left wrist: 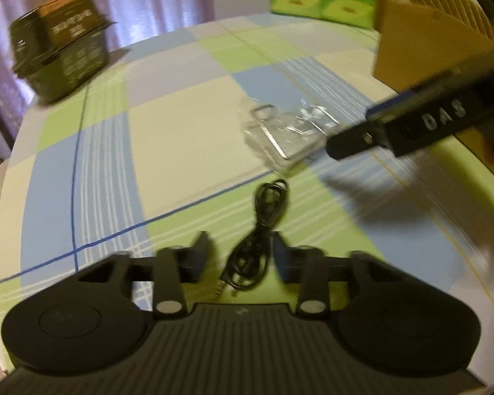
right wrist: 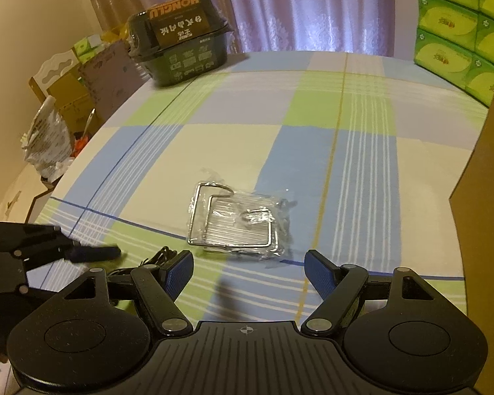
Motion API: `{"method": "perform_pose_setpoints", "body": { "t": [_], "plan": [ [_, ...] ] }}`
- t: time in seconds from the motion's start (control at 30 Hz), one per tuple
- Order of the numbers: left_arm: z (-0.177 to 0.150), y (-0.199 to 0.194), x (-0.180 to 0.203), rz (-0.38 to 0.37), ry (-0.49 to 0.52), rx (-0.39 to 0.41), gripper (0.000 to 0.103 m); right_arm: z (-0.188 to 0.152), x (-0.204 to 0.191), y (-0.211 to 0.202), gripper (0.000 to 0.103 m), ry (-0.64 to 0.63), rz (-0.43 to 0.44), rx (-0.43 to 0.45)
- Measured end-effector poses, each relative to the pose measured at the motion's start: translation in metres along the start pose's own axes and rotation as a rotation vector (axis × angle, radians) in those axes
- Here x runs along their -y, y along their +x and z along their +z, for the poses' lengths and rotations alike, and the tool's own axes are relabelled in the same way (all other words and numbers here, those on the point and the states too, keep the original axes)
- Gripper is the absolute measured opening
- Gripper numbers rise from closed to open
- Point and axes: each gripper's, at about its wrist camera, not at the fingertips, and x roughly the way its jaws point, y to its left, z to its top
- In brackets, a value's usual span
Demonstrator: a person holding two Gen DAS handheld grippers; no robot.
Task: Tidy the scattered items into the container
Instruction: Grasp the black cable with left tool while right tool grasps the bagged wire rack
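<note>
Now, left gripper [left wrist: 242,256] parted over black cable [left wrist: 263,227], right gripper [right wrist: 248,275] spread wide, bagged wire rack [right wrist: 237,222] at twelve o'clock, cardboard box [right wrist: 484,197] at three.

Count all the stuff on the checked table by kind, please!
Black cable: 1
Clear bag with a metal wire holder: 1
Dark packaged box: 1
Brown cardboard box: 1
Green tissue pack stack: 1
Total: 5

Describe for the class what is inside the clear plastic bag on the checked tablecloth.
Inside the crinkled clear plastic bag a bent silver wire rack shows, with a small wire hook. Creases and glare hide any smaller parts.
</note>
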Motion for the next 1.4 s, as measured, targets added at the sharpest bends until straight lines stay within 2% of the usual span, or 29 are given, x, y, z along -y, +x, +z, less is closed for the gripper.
{"method": "perform_pose_setpoints", "body": {
  "t": [0.17, 0.2, 0.27, 0.37, 0.5, 0.53, 0.57, 0.8, 0.83, 0.9, 0.93, 0.97, 1.07, 1.13, 1.2, 1.27, 1.4],
  "plan": [
    [0.003, 0.005, -0.002, -0.025, -0.02, 0.024, 0.054, 0.002, -0.006, 0.005, 0.08, -0.011, 0.001, 0.008],
    [0.004, 0.005, -0.001, -0.03, -0.017, 0.021, 0.05, 0.003, -0.007, 0.007, 0.08, -0.014, 0.0, 0.007],
    [0.007, 0.004, 0.0, -0.045, -0.035, 0.009, 0.018, 0.003, -0.009, 0.01, 0.08, -0.025, -0.005, 0.005],
    [0.01, 0.002, -0.003, -0.019, -0.064, -0.019, 0.015, 0.004, -0.014, 0.017, 0.08, -0.053, -0.023, 0.008],
    [0.009, 0.002, -0.007, -0.017, -0.077, -0.031, 0.015, 0.008, -0.017, 0.028, 0.08, -0.067, -0.051, 0.021],
    [0.009, 0.002, -0.007, -0.014, -0.073, -0.031, 0.015, 0.008, -0.017, 0.03, 0.094, -0.068, -0.053, 0.024],
    [0.009, 0.002, -0.007, -0.014, -0.072, -0.031, 0.015, 0.009, -0.018, 0.032, 0.103, -0.067, -0.061, 0.031],
    [0.008, 0.002, -0.007, -0.011, -0.075, -0.024, 0.016, 0.014, -0.022, 0.05, 0.103, -0.084, -0.083, 0.03],
    [0.008, 0.002, -0.006, -0.009, -0.076, -0.02, 0.019, 0.014, -0.023, 0.053, 0.103, -0.089, -0.086, 0.026],
    [0.007, 0.002, -0.005, 0.004, -0.077, -0.008, 0.037, 0.015, -0.023, 0.056, 0.103, -0.092, -0.095, 0.016],
    [0.007, 0.001, -0.005, 0.005, -0.073, 0.004, 0.049, 0.014, -0.023, 0.057, 0.091, -0.092, -0.098, 0.01],
    [0.007, 0.001, -0.004, 0.005, -0.069, 0.017, 0.05, 0.014, -0.022, 0.058, 0.079, -0.093, -0.097, 0.001],
    [0.008, 0.002, -0.002, -0.004, -0.072, 0.022, 0.049, 0.012, -0.022, 0.054, 0.075, -0.104, -0.107, 0.001],
    [0.008, 0.004, -0.001, -0.005, -0.068, 0.005, 0.045, 0.008, -0.021, 0.048, 0.074, -0.103, -0.117, 0.005],
    [0.008, 0.004, 0.0, -0.012, -0.071, 0.001, 0.03, 0.003, -0.019, 0.041, 0.072, -0.092, -0.118, 0.011],
    [0.01, 0.002, 0.003, -0.019, -0.066, -0.007, 0.011, -0.005, -0.016, 0.03, 0.072, -0.085, -0.12, 0.011],
    [0.008, -0.002, 0.011, -0.065, -0.06, -0.011, 0.01, -0.025, -0.012, 0.003, 0.072, -0.061, -0.132, 0.011]
  ]
}}
